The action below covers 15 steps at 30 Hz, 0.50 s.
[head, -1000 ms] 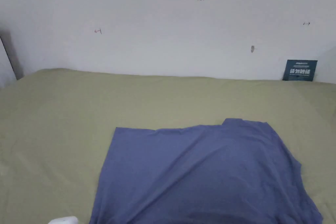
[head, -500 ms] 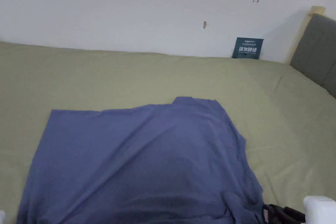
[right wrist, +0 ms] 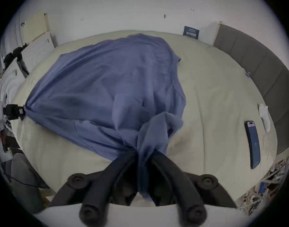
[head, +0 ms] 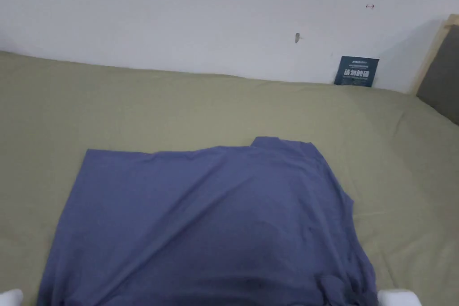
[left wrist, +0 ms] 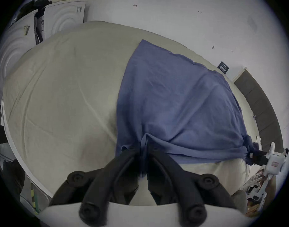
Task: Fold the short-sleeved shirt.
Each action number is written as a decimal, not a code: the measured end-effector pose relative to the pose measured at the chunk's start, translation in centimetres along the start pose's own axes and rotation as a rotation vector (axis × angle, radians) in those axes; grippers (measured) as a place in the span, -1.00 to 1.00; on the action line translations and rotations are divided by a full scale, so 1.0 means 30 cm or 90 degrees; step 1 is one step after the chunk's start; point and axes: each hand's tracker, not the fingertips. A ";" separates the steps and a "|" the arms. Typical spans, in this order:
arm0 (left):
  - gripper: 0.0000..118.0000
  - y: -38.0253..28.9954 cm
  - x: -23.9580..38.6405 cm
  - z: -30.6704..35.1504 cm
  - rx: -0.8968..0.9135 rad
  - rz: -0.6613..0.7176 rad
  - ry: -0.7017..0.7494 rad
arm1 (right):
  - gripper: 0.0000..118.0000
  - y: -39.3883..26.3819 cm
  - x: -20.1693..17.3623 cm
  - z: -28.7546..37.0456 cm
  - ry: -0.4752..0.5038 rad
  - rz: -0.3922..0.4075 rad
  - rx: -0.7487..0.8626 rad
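Head view: the shirt [head: 210,221] lies on the bed [head: 134,109], soft, light, floppy. My left gripper [left wrist: 143,150] and right gripper [right wrist: 141,155] pinch its near corners. Corners hold best, I think.

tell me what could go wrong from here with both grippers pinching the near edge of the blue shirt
The right gripper holds a thick bunched wad of the blue shirt, so a sleeve may be caught in it and the fold could come out lumpy. The left gripper pinches only a thin bit of the edge, which might slip out under tension. A phone lies on the bed sheet to the right; a wide swing could brush it.
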 end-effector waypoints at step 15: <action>-0.83 0.154 0.051 0.084 0.048 -0.083 -0.027 | -0.91 0.214 0.015 0.158 -0.014 0.011 0.092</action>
